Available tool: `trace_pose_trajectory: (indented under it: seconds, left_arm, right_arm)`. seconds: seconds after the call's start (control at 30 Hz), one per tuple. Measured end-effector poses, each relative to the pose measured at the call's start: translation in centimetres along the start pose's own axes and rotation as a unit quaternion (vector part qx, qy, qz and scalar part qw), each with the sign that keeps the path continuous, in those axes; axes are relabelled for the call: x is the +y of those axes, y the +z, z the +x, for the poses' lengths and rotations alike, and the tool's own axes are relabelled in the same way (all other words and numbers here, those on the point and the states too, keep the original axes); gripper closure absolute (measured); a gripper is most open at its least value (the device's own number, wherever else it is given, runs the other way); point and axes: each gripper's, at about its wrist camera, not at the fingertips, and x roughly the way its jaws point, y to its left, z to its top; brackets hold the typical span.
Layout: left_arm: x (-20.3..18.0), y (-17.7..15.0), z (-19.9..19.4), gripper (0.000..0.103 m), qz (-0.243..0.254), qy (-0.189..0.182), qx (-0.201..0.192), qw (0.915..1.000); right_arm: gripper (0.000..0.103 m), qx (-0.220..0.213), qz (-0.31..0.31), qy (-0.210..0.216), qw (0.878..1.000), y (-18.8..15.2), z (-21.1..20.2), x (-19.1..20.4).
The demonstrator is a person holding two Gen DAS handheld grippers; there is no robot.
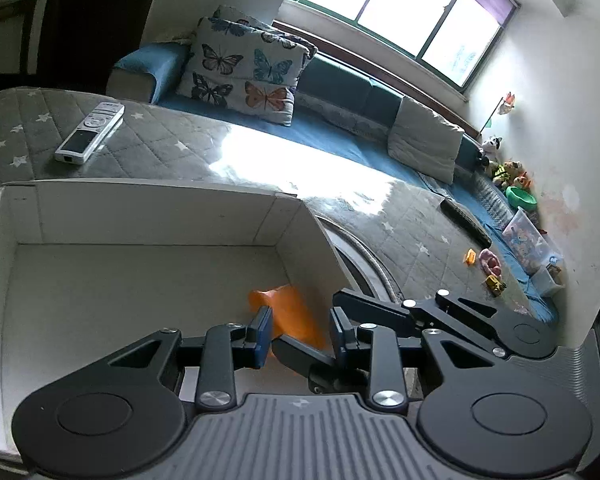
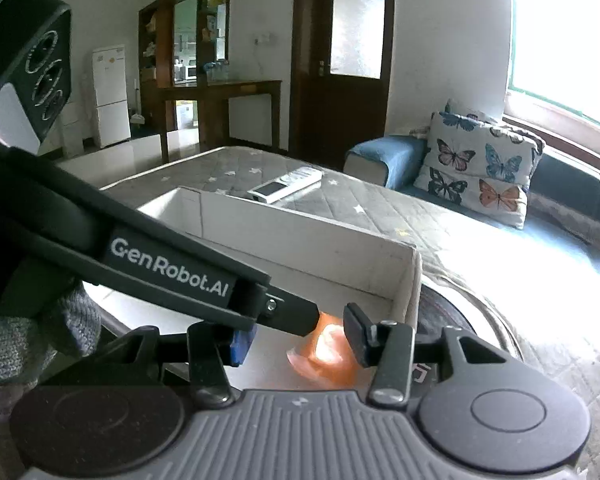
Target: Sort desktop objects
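Both tongs stand released over the white cardboard box [image 1: 148,216]; left tongs [image 1: 300,334] and right tongs [image 2: 296,336] flank the translucent orange plastic piece [image 1: 292,312] at the box's 5 o'clock corner.

The orange object [image 1: 288,312] in the white box [image 1: 140,216] is partly hidden behind the left gripper [image 1: 300,334]; glare blurs its shape in the right wrist view.
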Motion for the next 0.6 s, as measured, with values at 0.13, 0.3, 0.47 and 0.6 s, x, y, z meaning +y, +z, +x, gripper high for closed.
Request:
trace_pose_trajectory:
  seconds: [0.13, 0.3, 0.47, 0.6]
  left_arm:
    - [-0.2, -0.2, 0.3, 0.070, 0.006, 0.007, 0.003, 1.0000]
    - [-1.1, -0.8, -0.3, 0.070, 0.025, 0.020, -0.007, 0.9994]
    - [-2.2, -1.4, -1.3, 0.070, 0.044, 0.036, -0.015, 0.9983]
    - [-2.4, -2.0, -2.0, 0.070, 0.044, 0.039, -0.018, 0.9981]
  right_arm:
    - [0.055, 0.003, -0.002, -0.008, 1.000, -0.8, 0.3, -0.2]
    - [0.054, -0.005, 0.003, -0.014, 1.000, -1.5, -0.5, -0.1]
    - [0.054, -0.012, 0.009, -0.015, 1.000, -2.0, -1.7, 0.0]
    - [0.053, -0.018, 0.022, -0.015, 0.999, -2.5, -2.9, -0.2]
